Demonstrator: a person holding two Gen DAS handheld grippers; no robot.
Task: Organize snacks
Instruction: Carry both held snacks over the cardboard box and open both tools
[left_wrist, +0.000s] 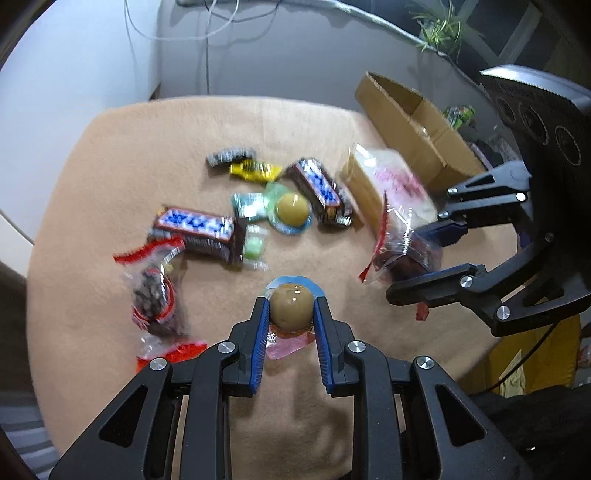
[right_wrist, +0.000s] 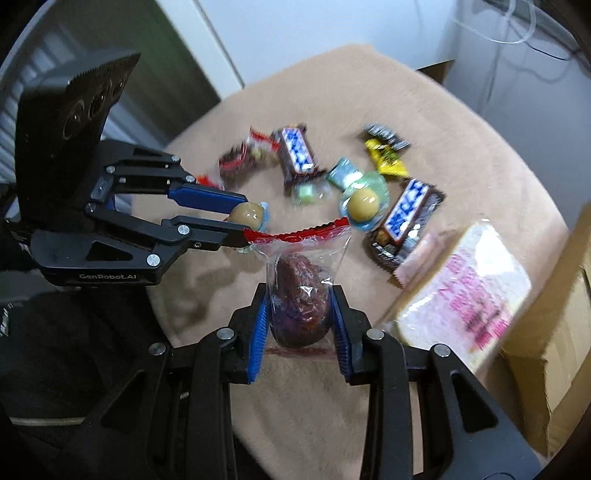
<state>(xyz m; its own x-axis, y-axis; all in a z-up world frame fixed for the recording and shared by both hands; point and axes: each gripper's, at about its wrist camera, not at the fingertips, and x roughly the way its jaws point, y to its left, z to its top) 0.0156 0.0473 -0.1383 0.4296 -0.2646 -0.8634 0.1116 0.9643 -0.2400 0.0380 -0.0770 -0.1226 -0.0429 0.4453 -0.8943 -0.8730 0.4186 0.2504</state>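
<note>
Left gripper (left_wrist: 290, 306): blue pads clamped on a round tan sweet in clear wrap (left_wrist: 290, 305), lifted clear of the beige tablecloth (left_wrist: 110, 155).
Right gripper (right_wrist: 300, 314): pads pressed on both sides of a clear red-topped packet holding a dark reddish-brown snack (right_wrist: 301, 295), also off the cloth.
On the cloth, loosely grouped: two blue-and-white chocolate bars (left_wrist: 195, 225) (left_wrist: 319, 188), a second round tan sweet (left_wrist: 293, 210) between them, a yellow wrapper (left_wrist: 255, 170), a small green candy (left_wrist: 253, 249), another red-trimmed packet of dark pieces (left_wrist: 155, 291).
A pale packet with pink lettering (right_wrist: 465, 295) lies just beside the open cardboard box (left_wrist: 413, 125) at the table's edge. Print unreadable, motion blur.
</note>
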